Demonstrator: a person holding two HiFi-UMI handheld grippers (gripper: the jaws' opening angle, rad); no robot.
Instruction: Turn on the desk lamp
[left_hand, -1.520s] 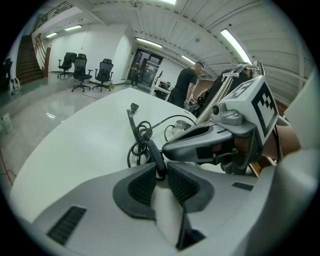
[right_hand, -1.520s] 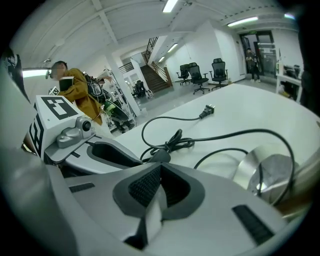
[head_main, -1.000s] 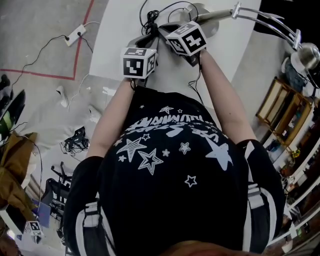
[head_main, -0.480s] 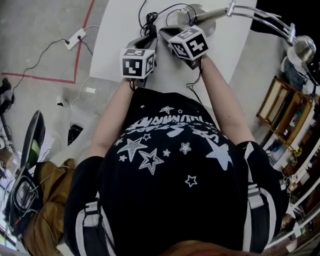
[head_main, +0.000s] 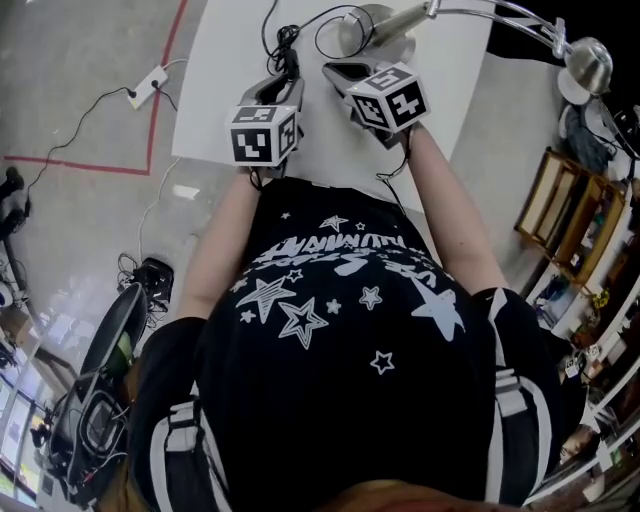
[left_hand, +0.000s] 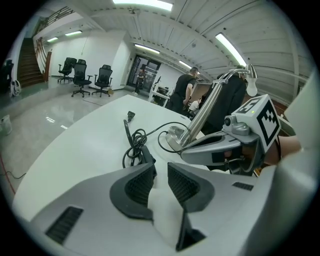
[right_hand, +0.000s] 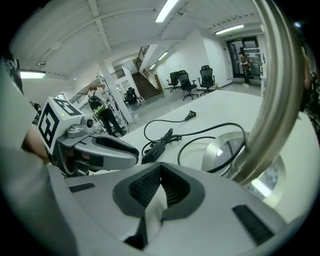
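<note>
The desk lamp has a round metal base (head_main: 372, 22) on the white table (head_main: 230, 60), and its arm runs right to the lamp head (head_main: 590, 65). In the right gripper view the base (right_hand: 227, 150) and pole (right_hand: 272, 95) stand close on the right. A black cord with an inline switch (right_hand: 154, 148) lies coiled left of the base; the coiled cord (left_hand: 136, 145) also shows in the left gripper view. My left gripper (head_main: 283, 82) (left_hand: 159, 175) hovers just short of the cord, open and empty. My right gripper (head_main: 342, 70) (right_hand: 159, 172) is shut on nothing, near the base.
A power strip (head_main: 150, 70) and red tape line (head_main: 160, 85) are on the floor left of the table. Wooden shelves (head_main: 570, 220) stand at the right. Office chairs (left_hand: 82, 77) and a person (left_hand: 182, 92) are far behind the table.
My right gripper has drawn back from the lamp base toward the person's body and lifted a little. The left gripper has hardly moved.
</note>
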